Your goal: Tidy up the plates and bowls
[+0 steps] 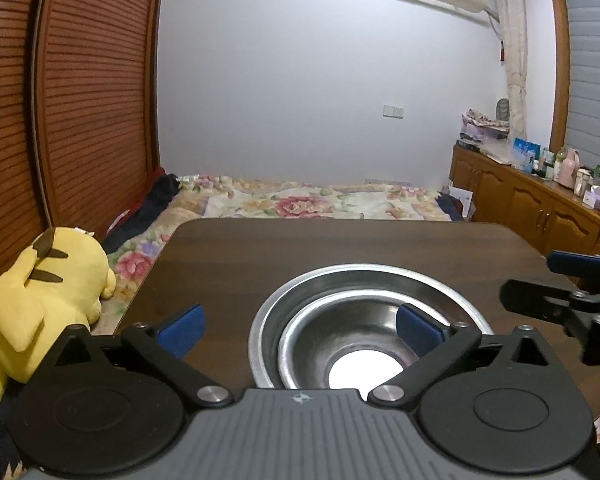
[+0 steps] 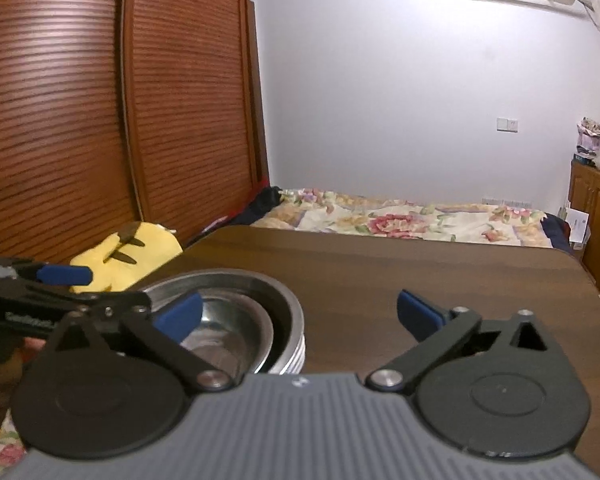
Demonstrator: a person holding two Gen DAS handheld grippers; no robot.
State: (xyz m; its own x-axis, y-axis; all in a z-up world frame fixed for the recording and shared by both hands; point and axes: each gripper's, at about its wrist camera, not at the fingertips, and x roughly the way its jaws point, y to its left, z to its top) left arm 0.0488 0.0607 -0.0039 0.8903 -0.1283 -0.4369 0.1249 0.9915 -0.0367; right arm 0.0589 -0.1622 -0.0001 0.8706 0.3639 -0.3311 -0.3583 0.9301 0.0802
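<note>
A stack of steel bowls stands on the dark wooden table (image 1: 260, 248). In the left wrist view a smaller bowl (image 1: 340, 340) nests inside a larger bowl (image 1: 440, 292). My left gripper (image 1: 300, 326) is open and empty just above the stack's near rim, its right pad over the inner bowl. The right gripper's fingers (image 1: 572, 264) show at the right edge. In the right wrist view the stack (image 2: 284, 308) sits at the left. My right gripper (image 2: 300, 314) is open and empty beside the stack, its left pad over the bowls. The left gripper's fingers (image 2: 62, 274) reach in from the left.
A yellow plush toy (image 1: 48, 292) lies left of the table on the floral bed (image 1: 300, 200). A slatted wooden wardrobe (image 1: 80, 100) stands at the left. A wooden cabinet (image 1: 540, 208) with bottles stands at the right. The table's far half (image 2: 420, 264) is bare wood.
</note>
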